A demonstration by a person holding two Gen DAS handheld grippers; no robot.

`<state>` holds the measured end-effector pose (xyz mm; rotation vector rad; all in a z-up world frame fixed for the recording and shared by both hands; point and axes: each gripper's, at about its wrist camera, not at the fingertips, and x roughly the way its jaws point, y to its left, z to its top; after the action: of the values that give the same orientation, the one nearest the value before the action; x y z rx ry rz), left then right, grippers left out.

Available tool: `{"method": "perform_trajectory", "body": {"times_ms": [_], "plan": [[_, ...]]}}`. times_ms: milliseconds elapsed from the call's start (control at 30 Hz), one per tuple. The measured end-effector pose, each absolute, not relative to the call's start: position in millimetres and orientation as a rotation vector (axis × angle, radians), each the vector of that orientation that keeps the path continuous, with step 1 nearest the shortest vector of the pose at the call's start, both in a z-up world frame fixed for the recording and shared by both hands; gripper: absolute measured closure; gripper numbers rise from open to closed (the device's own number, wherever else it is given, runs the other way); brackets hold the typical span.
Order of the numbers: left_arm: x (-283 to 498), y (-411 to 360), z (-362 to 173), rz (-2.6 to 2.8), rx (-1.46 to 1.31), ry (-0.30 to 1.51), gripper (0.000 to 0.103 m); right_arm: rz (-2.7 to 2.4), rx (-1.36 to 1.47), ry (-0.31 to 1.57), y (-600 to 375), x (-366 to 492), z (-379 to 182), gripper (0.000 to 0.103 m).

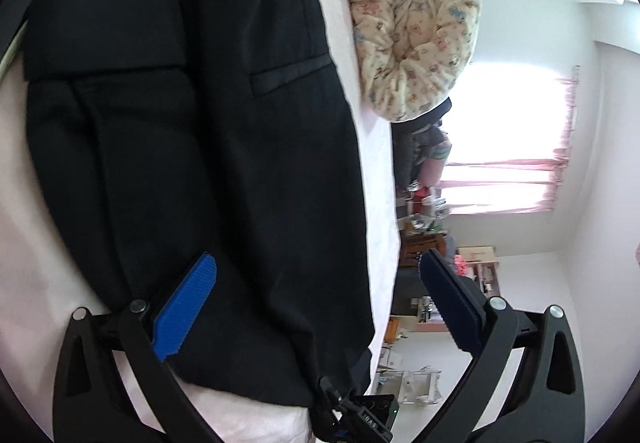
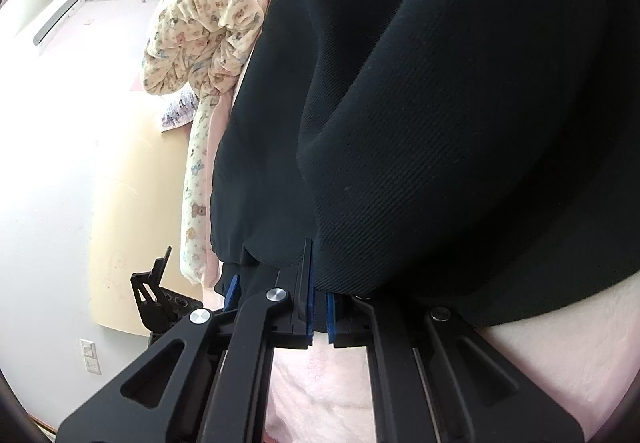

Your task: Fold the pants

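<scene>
Folding is midway, I judge: the black pants (image 1: 192, 147) lie on the pink bed (image 1: 24, 235), one end already doubled over. My right hand-held gripper (image 2: 319, 317) is clamped on a pants edge. My left hand-held gripper (image 1: 316, 307) gapes wide, empty, above the pants. Next: pinch the near edge with it.
</scene>
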<state>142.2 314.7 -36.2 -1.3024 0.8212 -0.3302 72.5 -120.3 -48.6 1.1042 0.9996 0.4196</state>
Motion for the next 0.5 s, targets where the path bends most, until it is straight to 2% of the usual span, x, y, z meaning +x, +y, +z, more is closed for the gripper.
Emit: {"method": "perform_trajectory", "body": {"times_ms": [167,500], "plan": [[142.0,316.4,-27.8,-0.305,-1.271,0.693,0.002,0.434,1.106,1.006,-121.9,69.6,-50.5,0.099],[154.9,305.3,-25.5,-0.230,-1.177,0.701,0.003,0.446,1.106,1.009,-130.6,69.1,-53.9,0.099]]}}
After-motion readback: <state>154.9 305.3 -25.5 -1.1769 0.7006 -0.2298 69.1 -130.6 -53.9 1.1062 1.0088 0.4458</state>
